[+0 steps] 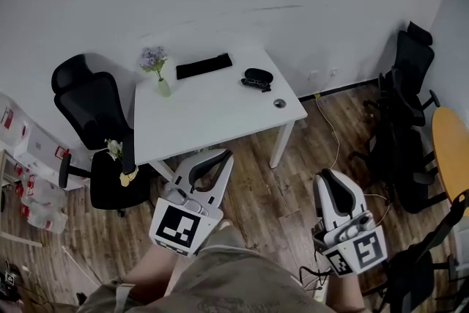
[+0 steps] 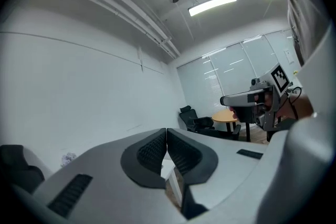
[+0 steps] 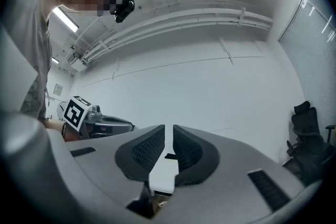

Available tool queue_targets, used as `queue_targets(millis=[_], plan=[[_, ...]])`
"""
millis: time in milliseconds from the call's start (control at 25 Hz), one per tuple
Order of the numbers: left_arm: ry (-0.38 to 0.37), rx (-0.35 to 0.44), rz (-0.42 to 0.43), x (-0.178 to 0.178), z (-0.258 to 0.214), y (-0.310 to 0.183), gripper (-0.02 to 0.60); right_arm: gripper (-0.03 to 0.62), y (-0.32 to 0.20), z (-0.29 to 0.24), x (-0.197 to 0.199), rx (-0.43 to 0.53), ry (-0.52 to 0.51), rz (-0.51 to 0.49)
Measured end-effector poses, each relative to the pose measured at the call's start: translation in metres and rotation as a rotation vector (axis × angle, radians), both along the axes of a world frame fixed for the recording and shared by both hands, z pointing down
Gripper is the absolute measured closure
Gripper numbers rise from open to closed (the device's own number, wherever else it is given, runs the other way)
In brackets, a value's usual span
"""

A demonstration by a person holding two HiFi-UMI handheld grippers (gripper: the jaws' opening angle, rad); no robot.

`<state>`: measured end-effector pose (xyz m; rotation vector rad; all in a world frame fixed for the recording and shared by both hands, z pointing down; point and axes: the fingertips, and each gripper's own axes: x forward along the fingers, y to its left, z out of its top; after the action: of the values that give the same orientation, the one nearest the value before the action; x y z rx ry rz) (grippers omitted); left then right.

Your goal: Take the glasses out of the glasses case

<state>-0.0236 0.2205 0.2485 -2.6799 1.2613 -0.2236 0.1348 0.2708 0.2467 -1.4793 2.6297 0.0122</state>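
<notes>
- Left gripper (image 1: 223,155) and right gripper (image 1: 327,178) are held low, well short of the table (image 1: 212,124), jaws pressed together on nothing.
- Case (image 1: 259,75) lies near the table's far right edge, away from both grippers.
- A small dark shape touching it may be glasses, but it is too small to tell. The task looks not yet begun.

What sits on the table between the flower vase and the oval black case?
A long, flat black object lies between the vase and the oval case. The head view shows it.
</notes>
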Motion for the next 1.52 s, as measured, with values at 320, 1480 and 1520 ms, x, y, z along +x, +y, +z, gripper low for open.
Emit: queue_targets(millis=[320, 1480, 1520], plan=[[0.005, -0.05, 0.006, 0.006, 0.031, -0.027, 0.565, 0.422, -0.031, 0.027, -0.001, -0.048, 0.015, -0.026], [-0.136, -0.284, 0.072, -0.032, 0.126, -0.388, 0.565, 0.401, -0.429, 0.155, -0.042, -0.4, 0.249, -0.044], [-0.142, -0.298, 0.08, -0.032, 0.132, -0.398, 0.565, 0.401, -0.441, 0.164, -0.046, -0.424, 0.26, -0.044]])
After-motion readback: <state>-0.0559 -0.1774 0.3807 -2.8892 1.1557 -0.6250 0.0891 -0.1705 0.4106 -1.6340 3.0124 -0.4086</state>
